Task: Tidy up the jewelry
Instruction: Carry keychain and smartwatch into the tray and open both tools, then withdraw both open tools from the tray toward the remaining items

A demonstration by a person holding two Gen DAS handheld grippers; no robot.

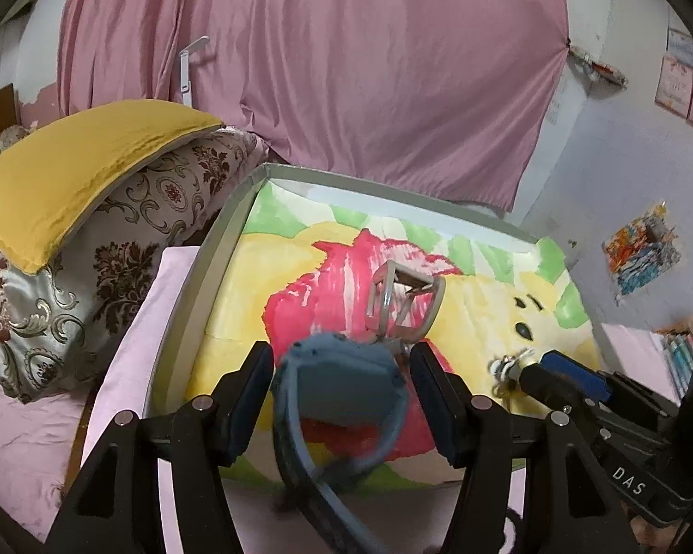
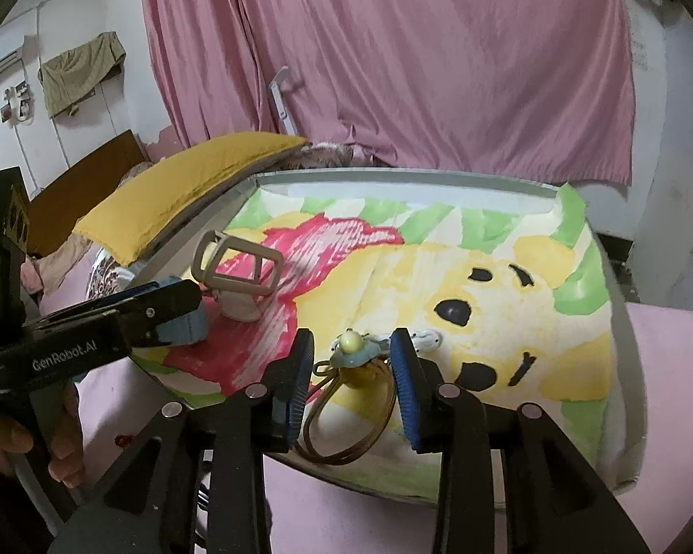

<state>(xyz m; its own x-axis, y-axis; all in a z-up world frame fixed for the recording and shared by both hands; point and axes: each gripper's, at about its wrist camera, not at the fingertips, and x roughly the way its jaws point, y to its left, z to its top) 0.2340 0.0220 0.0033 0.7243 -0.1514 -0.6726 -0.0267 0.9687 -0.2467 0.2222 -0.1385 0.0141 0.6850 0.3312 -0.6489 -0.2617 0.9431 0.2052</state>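
Left gripper (image 1: pixel 342 397), jaws apart, straddles a blue band (image 1: pixel 346 388): soft, floppy, light, best pinched across its padded middle. Beyond the jaws stands a grey holder (image 1: pixel 404 300). Right gripper (image 2: pixel 352 376), jaws apart too, frames a thin brass bangle (image 2: pixel 346 420) with a bead charm (image 2: pixel 352 345): stiff, slippery, probably delicate; take the rim.
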